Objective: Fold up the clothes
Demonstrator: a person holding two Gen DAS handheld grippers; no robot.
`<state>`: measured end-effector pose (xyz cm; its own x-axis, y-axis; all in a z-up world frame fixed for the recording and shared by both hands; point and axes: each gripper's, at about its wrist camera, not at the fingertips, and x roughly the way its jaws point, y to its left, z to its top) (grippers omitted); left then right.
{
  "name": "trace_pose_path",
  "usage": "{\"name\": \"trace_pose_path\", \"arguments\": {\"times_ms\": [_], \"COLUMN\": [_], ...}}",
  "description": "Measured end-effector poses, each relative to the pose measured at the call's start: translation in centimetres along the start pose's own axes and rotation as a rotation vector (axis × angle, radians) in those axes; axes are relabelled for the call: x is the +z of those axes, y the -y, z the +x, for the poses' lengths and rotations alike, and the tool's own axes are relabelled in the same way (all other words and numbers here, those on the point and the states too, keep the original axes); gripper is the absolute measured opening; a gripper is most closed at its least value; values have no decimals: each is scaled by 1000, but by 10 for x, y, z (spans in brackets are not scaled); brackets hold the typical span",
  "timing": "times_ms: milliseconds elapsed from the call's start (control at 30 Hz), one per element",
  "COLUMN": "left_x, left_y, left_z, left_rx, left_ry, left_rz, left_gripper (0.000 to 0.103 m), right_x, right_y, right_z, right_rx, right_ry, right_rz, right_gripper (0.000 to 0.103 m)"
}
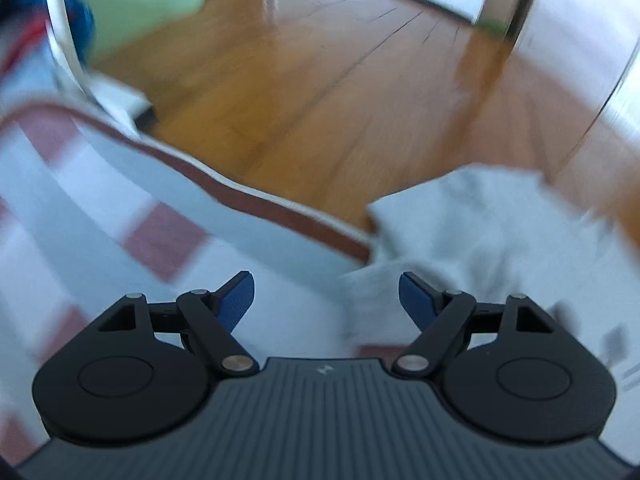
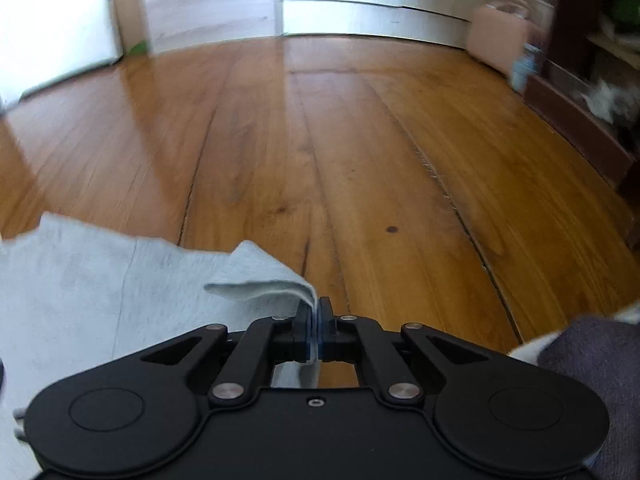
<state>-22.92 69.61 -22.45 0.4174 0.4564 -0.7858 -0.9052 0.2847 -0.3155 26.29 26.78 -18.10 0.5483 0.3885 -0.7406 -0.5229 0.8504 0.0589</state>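
1. The right gripper [image 2: 319, 312] is seen clamped on a folded edge of the pale grey garment [image 2: 100, 276]; the cloth is pinched between the two pads and hangs down behind them.
2. From the pinch, the garment is spread away to the gripper's left, where it lies on the wooden floor [image 2: 360, 140]; bare boards are seen ahead of the fingertips and to their right.
3. A dark grey cloth [image 2: 592, 364] is seen at the gripper's lower right.
4. The left gripper [image 1: 326, 294] is held with its jaws wide apart, nothing between the blue pads [image 1: 238, 300].
5. The pale grey garment [image 1: 480, 232] is found ahead and to the right of that gripper, beside a red-and-white checked cloth [image 1: 120, 220] spread beneath and to its left.
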Motion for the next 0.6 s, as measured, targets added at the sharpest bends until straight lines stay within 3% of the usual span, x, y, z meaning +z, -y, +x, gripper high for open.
{"name": "trace_pose_path", "arguments": {"times_ms": [67,133,167,300,400,433,467,533,600], "left_x": [2,0,-1,6,14,17,20,19,14], "left_y": [-25,-39,-40,-27,-8,1,12,29,43], "left_z": [20,39,42,53,61,62,63,69,63], "left_rx": [-150,-242,-275,-250,-193,-169,-146,-117,-88], "left_ry": [-78,-151,-142,-106,-90,-93,-103,-148,-110], "left_rz": [-207,-379,-408,-449,-413,-365,-296,-178,-78], "left_gripper": [79,80,85,101,102,90,51,7,6], "right_x": [4,7,7,6,3,2,2,2,2], "right_y": [10,4,-2,-5,-2,-2,-1,0,-2], "right_z": [-11,-9,-4,1,-2,-3,-2,0,2], "right_rx": [32,22,3,12,36,33,31,29,28], "right_ry": [53,45,24,5,12,13,14,16,16], "right_rz": [107,54,6,-51,-48,-50,-55,-63,-72], "right_gripper": [1,1,1,1,2,2,2,2,2]}}
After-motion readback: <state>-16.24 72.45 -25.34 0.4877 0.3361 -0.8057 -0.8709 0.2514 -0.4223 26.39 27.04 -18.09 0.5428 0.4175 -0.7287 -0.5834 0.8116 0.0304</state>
